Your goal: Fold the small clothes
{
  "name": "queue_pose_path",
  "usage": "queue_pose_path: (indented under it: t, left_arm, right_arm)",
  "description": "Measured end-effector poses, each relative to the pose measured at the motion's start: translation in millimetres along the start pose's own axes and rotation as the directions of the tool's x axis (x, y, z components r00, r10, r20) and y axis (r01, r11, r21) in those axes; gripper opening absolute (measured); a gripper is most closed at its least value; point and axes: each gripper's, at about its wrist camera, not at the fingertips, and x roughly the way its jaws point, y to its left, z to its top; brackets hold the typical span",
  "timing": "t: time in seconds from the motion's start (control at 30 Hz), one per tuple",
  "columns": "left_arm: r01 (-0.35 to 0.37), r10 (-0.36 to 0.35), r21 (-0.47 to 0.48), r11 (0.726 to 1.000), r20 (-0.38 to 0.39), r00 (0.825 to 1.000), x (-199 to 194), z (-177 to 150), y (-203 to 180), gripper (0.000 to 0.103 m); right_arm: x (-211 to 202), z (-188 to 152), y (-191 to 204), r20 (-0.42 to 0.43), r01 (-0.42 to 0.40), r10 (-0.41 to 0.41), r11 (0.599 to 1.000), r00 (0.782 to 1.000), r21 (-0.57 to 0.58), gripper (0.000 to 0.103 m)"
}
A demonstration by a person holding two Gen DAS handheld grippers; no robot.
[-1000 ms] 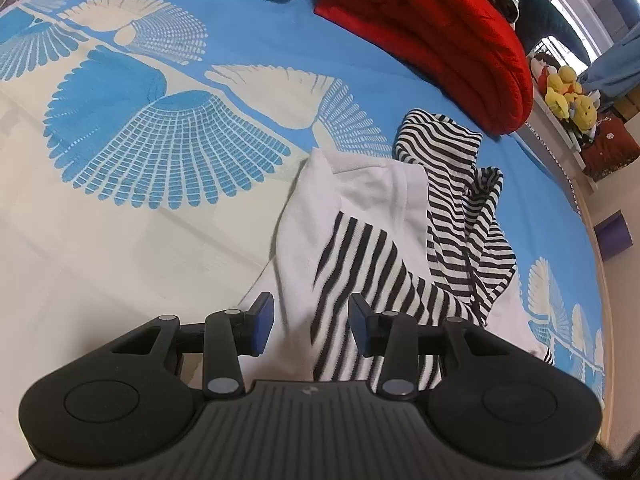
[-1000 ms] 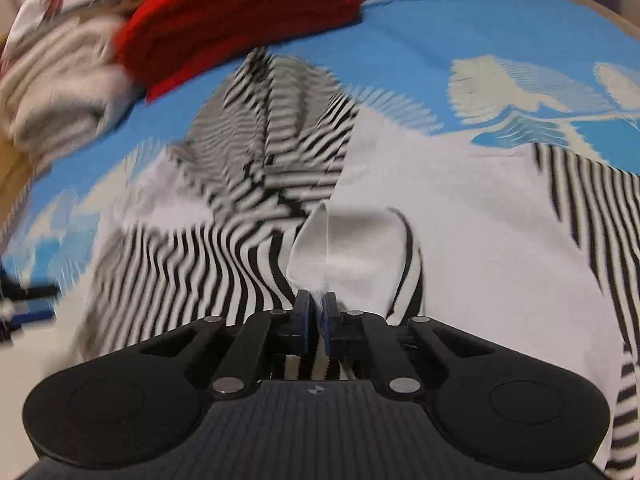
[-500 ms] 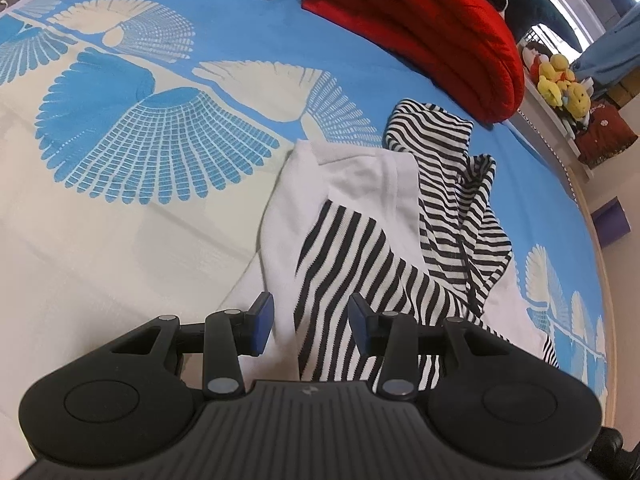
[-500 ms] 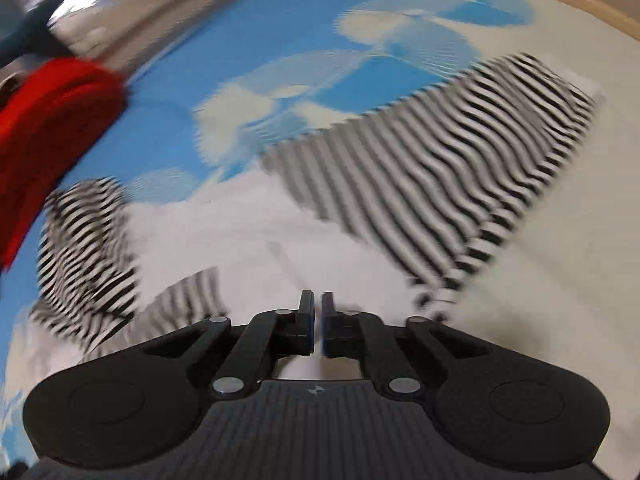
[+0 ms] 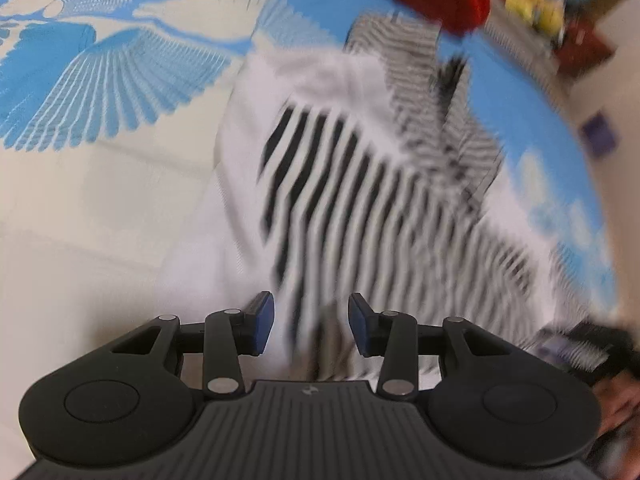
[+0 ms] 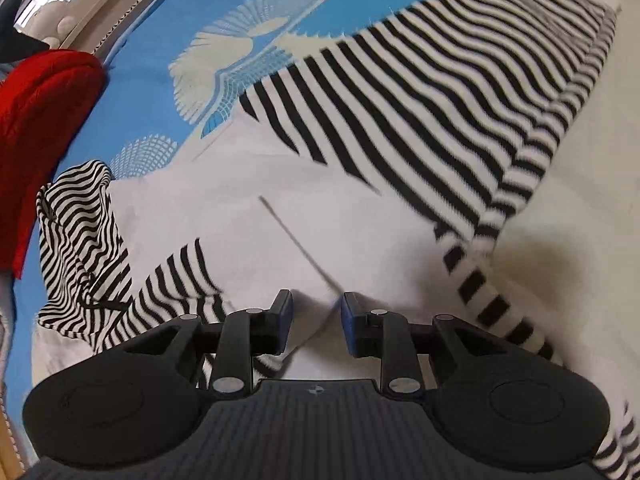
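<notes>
Because the left wrist view is smeared by motion blur, much of it is hard to read: the far stripes of the black-and-white striped top (image 5: 384,184) run into grey, the yellow shapes (image 5: 532,4) at far right cannot be identified, and a dark object (image 5: 576,344) at near right beside a bit of a hand (image 5: 616,404) is cut off by the frame edge. Left gripper (image 5: 311,326): jaws stand partly apart above the top's near white-and-striped part, nothing clamped between the blue pads. Right gripper (image 6: 316,320): jaws have just been opening; a white fold of the top rises into the gap between them, but the pads do not press on it. Right wrist view is sharper. Striped top (image 6: 320,184) lies spread on the blue-and-cream bedspread (image 6: 152,64) with its fan motifs, white panel in the middle, striped sleeve stretching to far right, a bunched striped part at left; its near edge is hidden under the gripper body. Red folded blanket (image 6: 44,128) lies at far left, partly cut off by the frame, near the bunched stripes. No containers visible in either view.
</notes>
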Motion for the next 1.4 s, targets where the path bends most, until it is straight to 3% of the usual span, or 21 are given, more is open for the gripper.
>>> queue_pose_path:
  t: [0.07, 0.2, 0.3, 0.4, 0.5, 0.53, 0.63, 0.8, 1.03, 1.27, 1.4]
  left_arm:
    - [-0.089, 0.090, 0.067, 0.994, -0.007, 0.996, 6, -7, 1, 0.043]
    - [-0.115, 0.112, 0.096, 0.989, 0.033, 0.993, -5, -8, -3, 0.043]
    - [-0.037, 0.031, 0.061, 0.997, 0.084, 0.996, -21, -5, -10, 0.043]
    - [0.014, -0.021, 0.082, 0.997, 0.085, 0.996, -22, -5, -21, 0.044]
    - [0.016, -0.018, 0.097, 0.995, 0.021, 1.000, -3, -10, -29, 0.044]
    - [0.002, -0.001, 0.098, 0.995, -0.009, 1.000, 4, -13, -29, 0.044]
    - [-0.027, 0.029, 0.121, 0.992, -0.020, 0.999, 10, -14, -30, 0.044]
    - [-0.034, 0.026, 0.138, 0.990, 0.062, 0.998, -7, -10, -46, 0.048]
    - [-0.036, 0.011, 0.184, 0.982, 0.136, 0.991, -18, -13, -81, 0.050]
    - [-0.065, 0.012, 0.201, 0.978, 0.257, 0.966, -38, -18, -104, 0.050]
    - [-0.082, 0.021, 0.213, 0.974, 0.275, 0.961, -38, -21, -109, 0.050]
  right_arm:
    - [-5, 4, -1, 0.014, 0.000, 0.000, 1.000, 1.000, 0.002, 0.028]
    - [-22, 7, 2, 0.067, -0.056, 0.058, 0.998, 0.996, -0.025, 0.028]
    - [-26, 8, 8, 0.059, -0.110, 0.114, 0.992, 0.992, -0.066, 0.028]
    - [-16, 8, 8, -0.007, -0.148, 0.148, 0.987, 0.989, -0.065, 0.030]
    - [6, 6, -4, -0.113, -0.071, 0.067, 0.997, 0.991, -0.039, 0.030]
    - [7, 5, -7, -0.114, -0.056, 0.052, 0.998, 0.992, -0.036, 0.029]
    - [-3, 9, -7, -0.087, -0.064, 0.060, 0.997, 0.994, -0.045, 0.031]
    - [-32, 23, -9, 0.016, -0.109, 0.110, 0.991, 0.994, -0.079, 0.033]
    - [-61, 47, -29, 0.151, -0.079, 0.102, 0.985, 0.983, -0.152, 0.034]
    - [-80, 86, -89, 0.243, -0.043, 0.072, 0.991, 0.967, -0.123, 0.034]
    - [-83, 113, -134, 0.260, -0.026, 0.036, 0.999, 0.965, -0.042, 0.034]
